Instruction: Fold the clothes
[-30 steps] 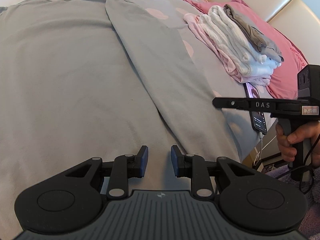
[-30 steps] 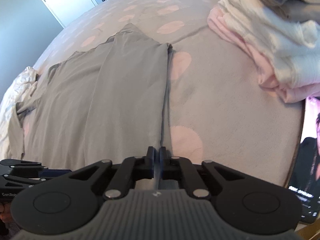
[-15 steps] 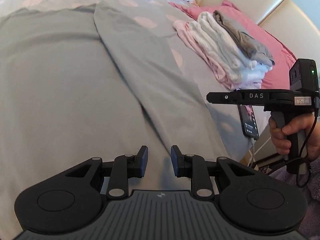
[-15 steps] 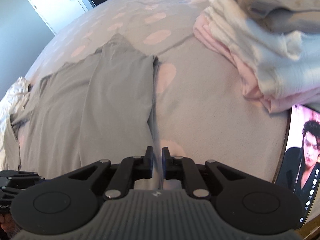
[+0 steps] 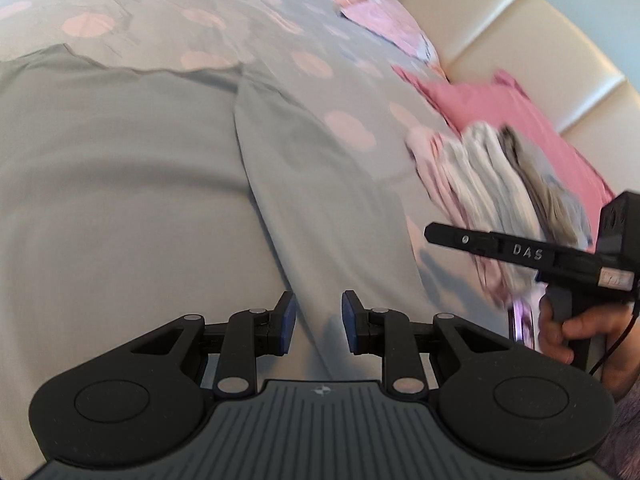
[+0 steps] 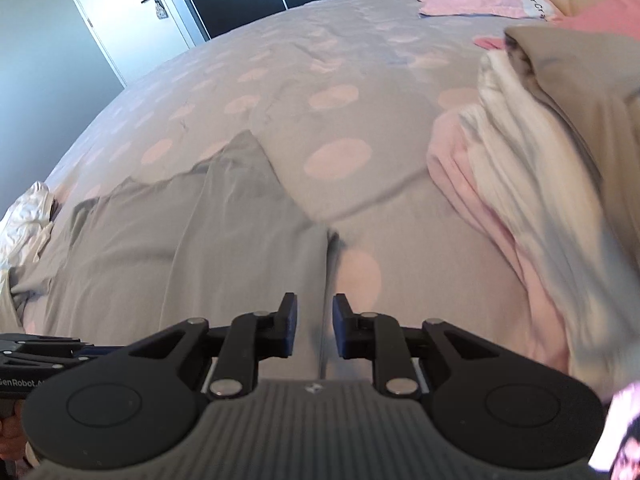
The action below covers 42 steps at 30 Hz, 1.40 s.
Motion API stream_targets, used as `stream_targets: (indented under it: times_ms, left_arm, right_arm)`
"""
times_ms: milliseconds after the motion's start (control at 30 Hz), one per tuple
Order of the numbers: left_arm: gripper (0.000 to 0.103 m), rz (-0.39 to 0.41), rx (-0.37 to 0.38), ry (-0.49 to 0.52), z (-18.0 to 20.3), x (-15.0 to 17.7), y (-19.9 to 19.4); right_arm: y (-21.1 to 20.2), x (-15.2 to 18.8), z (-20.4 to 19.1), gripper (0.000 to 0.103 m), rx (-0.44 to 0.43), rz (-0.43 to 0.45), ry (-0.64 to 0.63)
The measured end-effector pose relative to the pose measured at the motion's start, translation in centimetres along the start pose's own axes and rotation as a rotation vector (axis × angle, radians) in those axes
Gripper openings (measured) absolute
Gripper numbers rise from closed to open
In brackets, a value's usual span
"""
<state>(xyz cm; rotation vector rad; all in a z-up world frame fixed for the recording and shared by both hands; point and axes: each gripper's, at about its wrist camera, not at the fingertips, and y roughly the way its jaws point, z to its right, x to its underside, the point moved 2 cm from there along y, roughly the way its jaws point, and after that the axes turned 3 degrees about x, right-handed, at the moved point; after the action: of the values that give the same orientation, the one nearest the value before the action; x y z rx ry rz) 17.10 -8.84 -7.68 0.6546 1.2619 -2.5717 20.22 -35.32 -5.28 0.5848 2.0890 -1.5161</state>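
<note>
The grey garment (image 5: 120, 184) lies flat on the dotted bedspread (image 6: 340, 60), with one side panel already turned inward over the body; the turned panel (image 5: 320, 184) forms a long strip whose axis runs from the near edge of the bed toward the far side. The folded outer edge of that strip is the reference line for any coming move. In the right wrist view this edge runs straight away from the right gripper (image 6: 315, 330), passing between its two fingers, which stand apart with nothing held. In the left wrist view the left gripper (image 5: 318, 326) is also spread and empty; it hangs above the near end of the same strip, at the inner seam where the strip overlaps the body of the garment. The right gripper is therefore the nearer tool to the folded outer edge, and the left gripper the nearer tool to the broad, unfolded expanse lying to the left. A stack of folded clothes (image 6: 520, 200) sits to the right, apart from the garment, beside a pink pillow (image 5: 500, 108). The far-left side of the garment, next to a crumpled white item (image 6: 28, 216), is not shown clearly enough to tell whether it is folded in.
</note>
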Motion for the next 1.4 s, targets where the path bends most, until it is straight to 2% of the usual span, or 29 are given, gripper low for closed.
stream_targets:
  times_ms: [367,433,467,600,700,833,967,1000,1133,1300,1400]
  left_arm:
    - [0.022,0.032,-0.018,-0.05,-2.9,-3.4,1.1]
    - [0.022,0.032,-0.02,-0.06,-3.5,-3.6,1.3]
    - [0.022,0.033,-0.022,-0.066,-3.7,-3.7,1.3]
    - [0.022,0.04,-0.008,-0.088,-4.5,-4.0,1.4]
    - [0.022,0.052,0.012,-0.084,-4.5,-4.6,1.7]
    - [0.022,0.08,0.023,-0.079,-4.4,-6.2,2.5]
    - [0.034,0.108,0.004,-0.074,-4.4,-8.8,3.6]
    - [0.035,0.112,-0.003,-0.07,-4.4,-9.5,4.0]
    - [0.035,0.117,-0.013,-0.064,-5.3,-12.1,5.8]
    - [0.034,0.126,0.041,-0.062,-6.7,-14.9,8.0]
    - [0.031,0.123,0.105,-0.043,-7.1,-16.4,9.1]
  right_arm:
    - [5.2,-2.5,1.3,0.022,-0.045,-0.07,0.173]
    - [5.8,-2.7,1.4,0.016,-0.052,-0.077,0.191]
    - [5.7,-2.6,1.3,0.006,-0.044,-0.069,0.187]
    - [5.1,-2.8,1.4,0.005,0.006,-0.023,0.184]
    - [4.6,-3.0,2.6,0.004,0.048,0.014,0.232]
    - [5.3,-2.5,3.0,0.005,0.013,-0.02,0.255]
    - [5.3,-2.4,3.2,0.006,-0.015,-0.035,0.271]
    - [5.2,-2.5,3.1,0.01,-0.023,-0.034,0.264]
    - [5.1,-2.5,2.9,0.016,-0.046,-0.031,0.252]
    - [5.1,-2.6,2.8,0.015,-0.054,-0.027,0.247]
    - [5.1,-2.5,2.9,0.015,-0.061,-0.028,0.248]
